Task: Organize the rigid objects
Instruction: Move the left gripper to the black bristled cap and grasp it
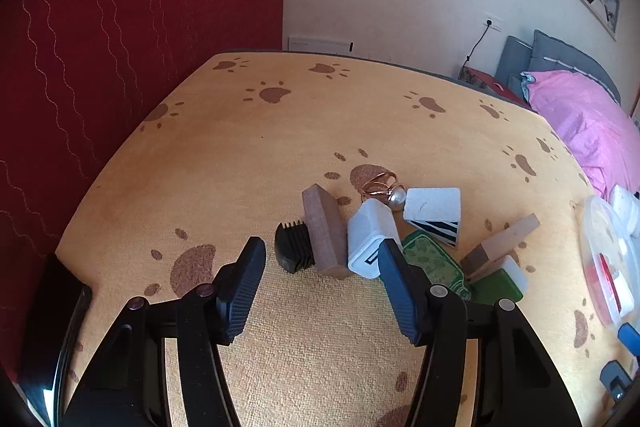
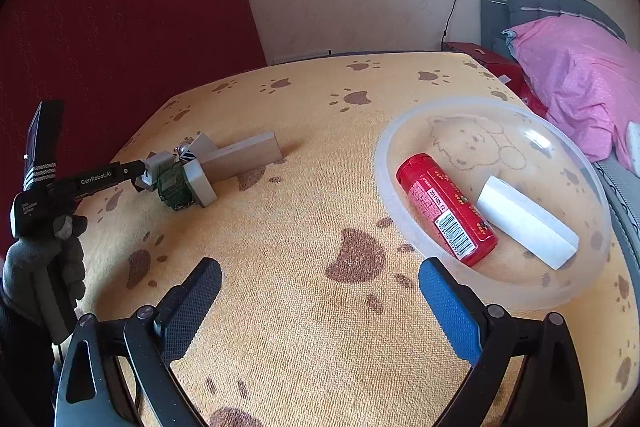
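Left tool point(image 1: 322, 281) hung apart before the white charger point(image 1: 370, 241) in the worktop clutter (nothing yet gripped); closing there risked nudging the brown block point(image 1: 325, 229) and scattering neighbours

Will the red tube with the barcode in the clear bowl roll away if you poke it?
Probably a little. The red cylindrical tube with a barcode label looks round and lies on its side, so a nudge could roll it. The white rectangular block close beside it and the curved wall of the clear plastic bowl would likely stop it. It looks hard, so it should not bend.
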The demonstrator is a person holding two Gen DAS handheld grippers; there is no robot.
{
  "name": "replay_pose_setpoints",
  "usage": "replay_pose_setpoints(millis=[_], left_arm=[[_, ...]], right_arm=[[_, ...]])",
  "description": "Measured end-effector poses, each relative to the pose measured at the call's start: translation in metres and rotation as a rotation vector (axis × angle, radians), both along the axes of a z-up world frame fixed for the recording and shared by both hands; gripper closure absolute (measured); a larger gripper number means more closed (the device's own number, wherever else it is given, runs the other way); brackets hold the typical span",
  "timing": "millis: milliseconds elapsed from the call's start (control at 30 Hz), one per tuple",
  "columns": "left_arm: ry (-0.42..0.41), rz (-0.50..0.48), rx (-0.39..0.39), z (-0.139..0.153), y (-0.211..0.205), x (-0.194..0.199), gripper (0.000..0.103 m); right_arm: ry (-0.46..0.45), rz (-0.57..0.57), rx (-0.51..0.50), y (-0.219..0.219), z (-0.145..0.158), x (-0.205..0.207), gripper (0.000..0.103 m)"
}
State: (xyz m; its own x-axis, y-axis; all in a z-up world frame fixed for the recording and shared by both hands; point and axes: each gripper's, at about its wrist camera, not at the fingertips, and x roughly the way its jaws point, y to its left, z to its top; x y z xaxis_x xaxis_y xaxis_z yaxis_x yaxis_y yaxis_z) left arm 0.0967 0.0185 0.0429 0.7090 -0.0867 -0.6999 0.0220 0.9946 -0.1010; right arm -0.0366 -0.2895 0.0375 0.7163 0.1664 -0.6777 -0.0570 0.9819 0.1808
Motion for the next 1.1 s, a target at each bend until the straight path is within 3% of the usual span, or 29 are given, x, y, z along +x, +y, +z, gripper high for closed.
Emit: replay_pose_setpoints(millis=[433,800,867,1100], left_arm=[[0.027,0.026,0.04,-0.012,0.031,0.0,0.044],[0.039,-0.02,0.065,-0.017,0.018,0.022,0.044],[0.041,-0.034,0.057,-0.019,0.015,0.027,0.046],[0.03,-0.073,-0.03,-0.021,0.015,0.035,0.07]], right_arm=[[0.029,0.037,-0.011,0.02,-0.006,0.003,0.002],[0.039,0.038,-0.025,0.027,-0.006,0.003,0.002],[0.042,0.037,-0.027,0.027,-0.006,0.004,0.002],[0.059,0.051,-0.033,0.034,-0.008,0.009,0.002]])
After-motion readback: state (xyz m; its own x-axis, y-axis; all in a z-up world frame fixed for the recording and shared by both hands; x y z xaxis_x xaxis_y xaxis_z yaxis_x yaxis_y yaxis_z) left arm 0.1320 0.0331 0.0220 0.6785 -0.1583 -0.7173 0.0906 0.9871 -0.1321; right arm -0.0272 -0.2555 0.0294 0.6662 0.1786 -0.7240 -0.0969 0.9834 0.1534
